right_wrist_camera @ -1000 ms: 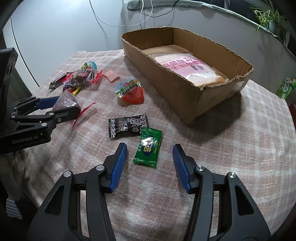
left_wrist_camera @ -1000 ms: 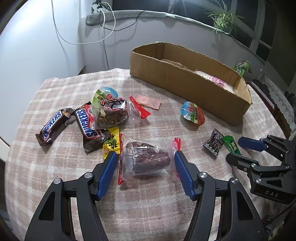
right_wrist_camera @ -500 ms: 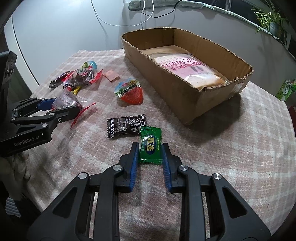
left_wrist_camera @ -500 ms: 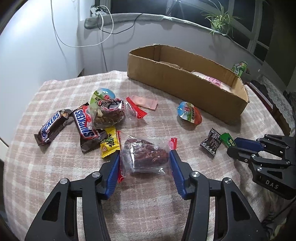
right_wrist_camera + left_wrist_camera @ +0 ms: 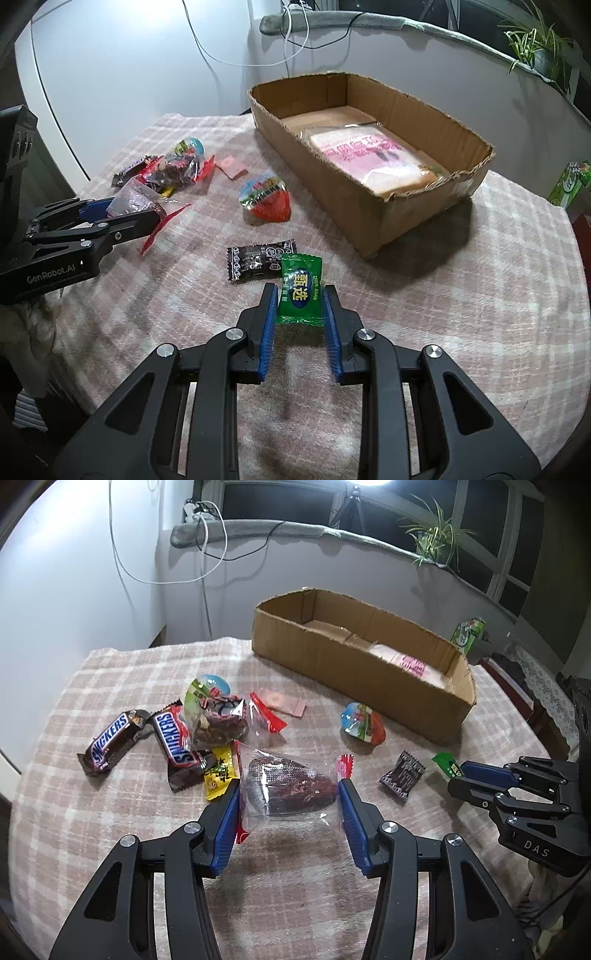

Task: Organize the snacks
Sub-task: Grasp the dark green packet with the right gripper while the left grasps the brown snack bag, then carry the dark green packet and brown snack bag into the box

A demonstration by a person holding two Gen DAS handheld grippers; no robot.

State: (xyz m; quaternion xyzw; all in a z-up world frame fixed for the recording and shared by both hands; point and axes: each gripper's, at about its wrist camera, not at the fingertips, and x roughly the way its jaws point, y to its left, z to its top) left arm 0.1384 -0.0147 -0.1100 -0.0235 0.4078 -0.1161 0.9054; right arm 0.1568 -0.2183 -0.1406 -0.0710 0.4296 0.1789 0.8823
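Simultaneously, both blue-padded grippers have a snack pinched between their fingers above a round table draped in a pink-and-white checked cloth (image 5: 480, 314). Clamped in the right gripper (image 5: 300, 300) is a small green foil candy packet (image 5: 300, 290), held upright and lifted off the cloth, with a black sweet wrapper printed in white (image 5: 260, 259) lying just beyond it on the table. Pressed against both sides of a clear plastic bag of dark dried fruit (image 5: 287, 787) are the pads of the left gripper (image 5: 288, 799); the right wrist view shows that bag raised clear of the cloth. Just past the left gripper lies a loose heap: a yellow sachet (image 5: 218, 772), two brown Snickers bars (image 5: 110, 741), a second clear bag of dark snacks (image 5: 218, 722), and a pale pink flat packet (image 5: 282, 701). Farther right rests a red jelly cup with a colourful printed lid (image 5: 266, 199), alone between the heap and a long open cardboard box (image 5: 373, 206). Inside that box, at the end nearer the right gripper, sits a large pink-and-white wrapped package (image 5: 365, 157). A potted green plant (image 5: 436, 535) stands on the window ledge behind.
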